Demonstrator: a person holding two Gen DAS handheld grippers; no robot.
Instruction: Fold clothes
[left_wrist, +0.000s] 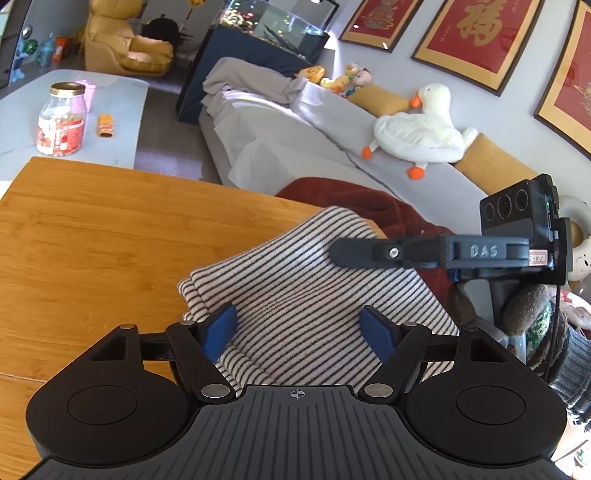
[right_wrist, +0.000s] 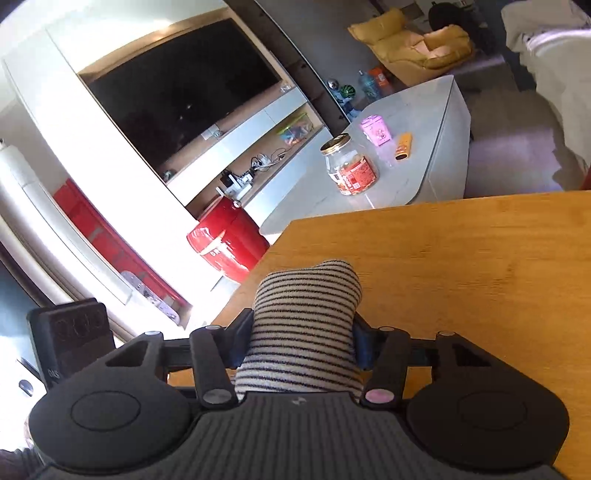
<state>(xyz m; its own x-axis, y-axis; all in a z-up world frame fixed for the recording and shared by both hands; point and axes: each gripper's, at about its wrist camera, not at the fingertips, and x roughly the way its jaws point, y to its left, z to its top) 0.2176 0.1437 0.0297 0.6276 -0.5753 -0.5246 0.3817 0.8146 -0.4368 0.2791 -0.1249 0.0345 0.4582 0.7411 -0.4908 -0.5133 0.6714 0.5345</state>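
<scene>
My right gripper (right_wrist: 301, 334) is clamped on a thick bunch of the striped shirt (left_wrist: 295, 295), the cloth bulging out past the blue pads on both sides, and my left gripper (left_wrist: 299, 328) stands with its jaws apart, the stripes running between the pads with no pinch on them that I can see. The shirt itself lies in a doubled-up heap at the corner of the wooden table (left_wrist: 110, 240), with one rolled edge on the left and part of it spilling toward the table's near edge; in the left view my right tool reaches in from the side and lies over the top of the heap. I judge I am carrying or drawing over a fold with the right hand, though whether this is a middle fold or a last tidy-up the heap alone does not tell me. To do it well I want the right grip to keep all the layers it has, since a bunch that thick can shed its inner layer if I tug sharply. I would move low and slow over the wood, keep the cloth taut, not lifted high, and use the left pads to pin the heap so that it does not slide off the corner. The jar (left_wrist: 61, 118) on the far table is well apart and no worry.
</scene>
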